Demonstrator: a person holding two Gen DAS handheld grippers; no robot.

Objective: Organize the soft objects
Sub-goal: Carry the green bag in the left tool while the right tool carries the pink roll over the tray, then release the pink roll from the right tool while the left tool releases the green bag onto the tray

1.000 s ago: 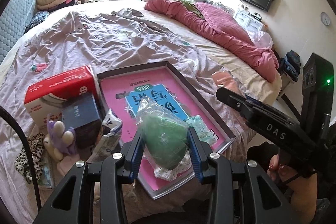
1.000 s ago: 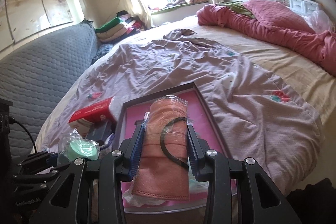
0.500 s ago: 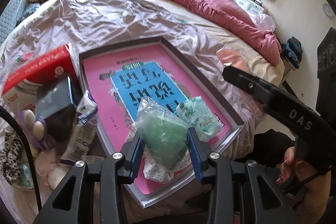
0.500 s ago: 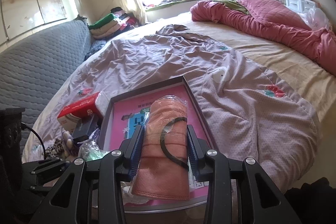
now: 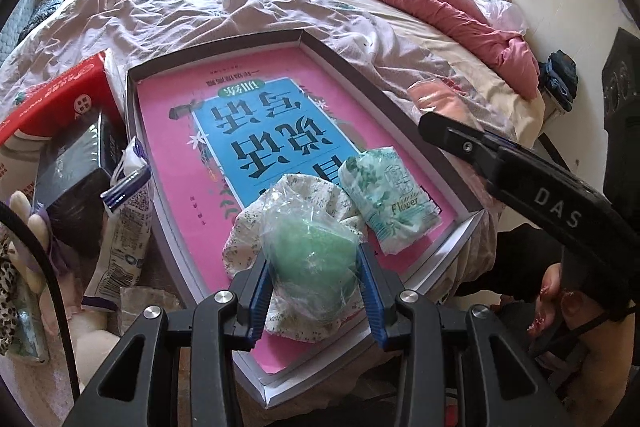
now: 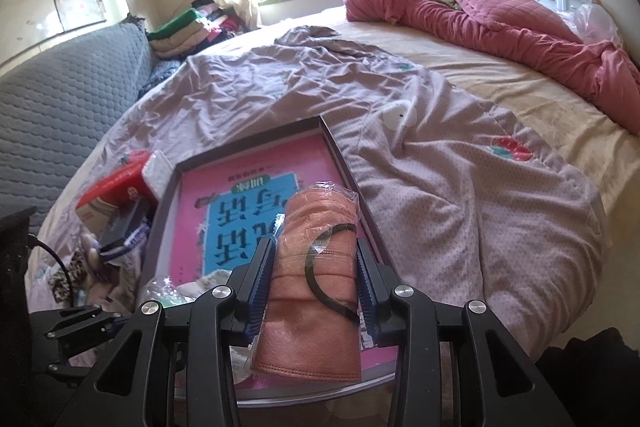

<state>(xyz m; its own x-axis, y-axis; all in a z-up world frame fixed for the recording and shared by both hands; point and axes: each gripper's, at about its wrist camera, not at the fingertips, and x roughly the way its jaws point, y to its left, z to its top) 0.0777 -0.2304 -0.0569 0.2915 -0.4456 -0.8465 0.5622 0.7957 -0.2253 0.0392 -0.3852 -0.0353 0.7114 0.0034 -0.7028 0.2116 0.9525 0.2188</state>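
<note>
Carrying one wrapped bundle in each tool, we note the main risk at release: the left tool [image 5: 316, 281] clamps a green soft item in a clear bag [image 5: 310, 259] directly above a floral cloth bundle [image 5: 288, 211] that already lies in the shallow box [image 5: 400, 99] on the bed [image 6: 440, 155]. If we let go here, the green item may stack on that bundle and roll over the low near rim, since the slick film gives little friction. A mint "Flower" pack [image 5: 386, 195] lies just beside it, leaving little bare floor in this corner.

The right tool [image 6: 316, 279] is closed on a pink rolled cloth in plastic [image 6: 316, 291], which hangs over the box's near right part; the loose wrap could slip between the pads.

Both tools point forward and steeply down over the box. A hand [image 5: 568, 311] grips the right tool's handle; its exact hold appears partly hidden.
</note>
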